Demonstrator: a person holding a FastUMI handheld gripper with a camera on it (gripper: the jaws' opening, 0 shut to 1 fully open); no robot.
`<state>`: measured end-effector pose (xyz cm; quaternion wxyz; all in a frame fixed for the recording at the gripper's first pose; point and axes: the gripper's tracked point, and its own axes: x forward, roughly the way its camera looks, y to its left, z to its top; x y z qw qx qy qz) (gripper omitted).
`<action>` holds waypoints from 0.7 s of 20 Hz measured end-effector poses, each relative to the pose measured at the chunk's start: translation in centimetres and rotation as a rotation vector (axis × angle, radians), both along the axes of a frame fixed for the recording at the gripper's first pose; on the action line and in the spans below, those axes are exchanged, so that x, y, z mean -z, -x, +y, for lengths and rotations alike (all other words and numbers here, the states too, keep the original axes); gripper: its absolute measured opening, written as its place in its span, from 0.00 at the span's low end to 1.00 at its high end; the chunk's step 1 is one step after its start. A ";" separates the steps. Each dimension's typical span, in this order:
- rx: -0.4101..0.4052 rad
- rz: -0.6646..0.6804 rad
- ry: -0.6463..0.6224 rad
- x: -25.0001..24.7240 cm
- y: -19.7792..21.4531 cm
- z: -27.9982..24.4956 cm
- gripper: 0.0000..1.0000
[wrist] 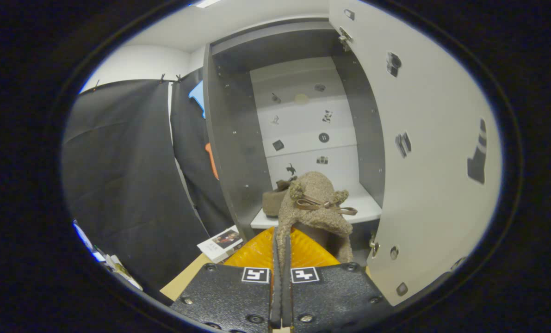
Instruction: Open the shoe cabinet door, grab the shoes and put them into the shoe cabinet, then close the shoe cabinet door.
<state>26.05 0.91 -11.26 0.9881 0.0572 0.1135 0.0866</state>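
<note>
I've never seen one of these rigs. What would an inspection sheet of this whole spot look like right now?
Surface: white cabinet shelf, beyond the fingers; tan tabletop corner below.
Job's things: fuzzy brown slipper with a bow pinched between the fingers, held in front of the shelf; second slipper already lying on the shelf; shoe cabinet open, its door swung wide.
Clutter: booklet beside the cabinet's foot; orange ribbed item under the held slipper.
Grippers: gripper fingers shut on the slipper's edge.
Cables: nothing seen.
Surroundings: black cloth wall; small stickers on the cabinet's back and door.
</note>
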 end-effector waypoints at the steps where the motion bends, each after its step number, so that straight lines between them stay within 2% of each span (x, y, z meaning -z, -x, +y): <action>1: -0.002 -0.014 0.010 -1.1 -0.9 0.1 0.04; 7: 0.050 -0.129 0.093 -5.7 -8.5 -1.6 0.04; 10: 0.076 -0.136 0.156 -5.3 -12.7 -2.4 0.04; 14: 0.051 -0.096 0.180 -2.7 -19.0 -2.4 0.04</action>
